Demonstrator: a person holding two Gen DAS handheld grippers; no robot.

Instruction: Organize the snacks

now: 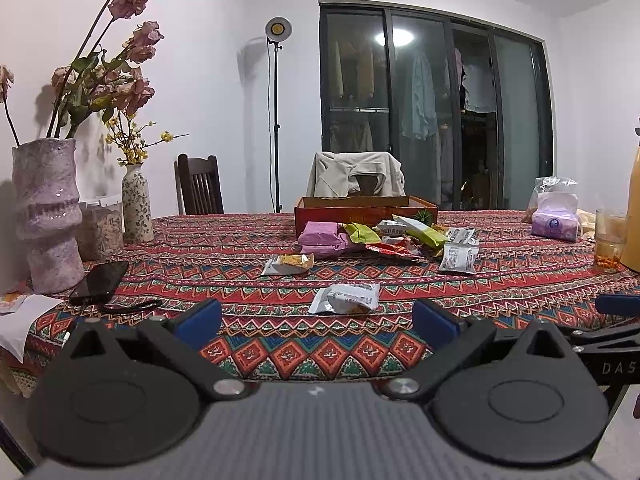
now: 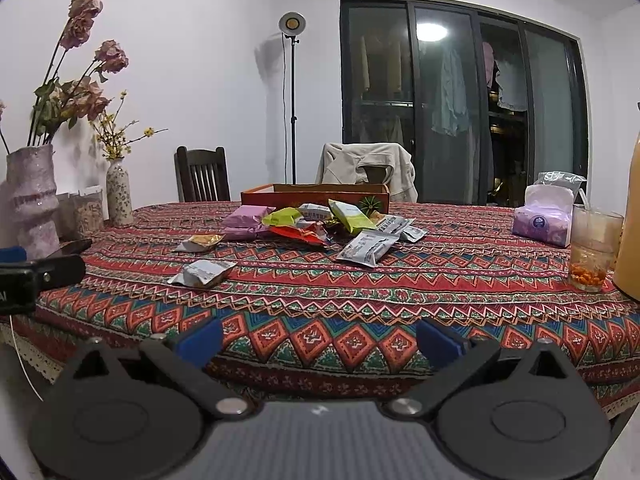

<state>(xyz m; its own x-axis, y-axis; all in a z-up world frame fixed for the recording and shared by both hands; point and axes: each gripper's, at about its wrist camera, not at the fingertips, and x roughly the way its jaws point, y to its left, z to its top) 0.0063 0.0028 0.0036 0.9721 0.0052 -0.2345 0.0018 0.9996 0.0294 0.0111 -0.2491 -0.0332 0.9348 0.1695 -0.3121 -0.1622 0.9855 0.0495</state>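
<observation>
My left gripper (image 1: pixel 316 320): fingers apart, empty; my right gripper (image 2: pixel 318 340): apart, empty; snack packets (image 1: pixel 384 240): frame centre, before red box (image 1: pixel 360 210)

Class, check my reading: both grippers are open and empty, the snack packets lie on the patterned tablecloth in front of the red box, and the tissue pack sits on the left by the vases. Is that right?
Not quite. The tissue pack sits on the right, near the glass, as the right wrist view shows. The rest holds: left gripper and right gripper open and empty, snack packets on the tablecloth before the red box.
</observation>
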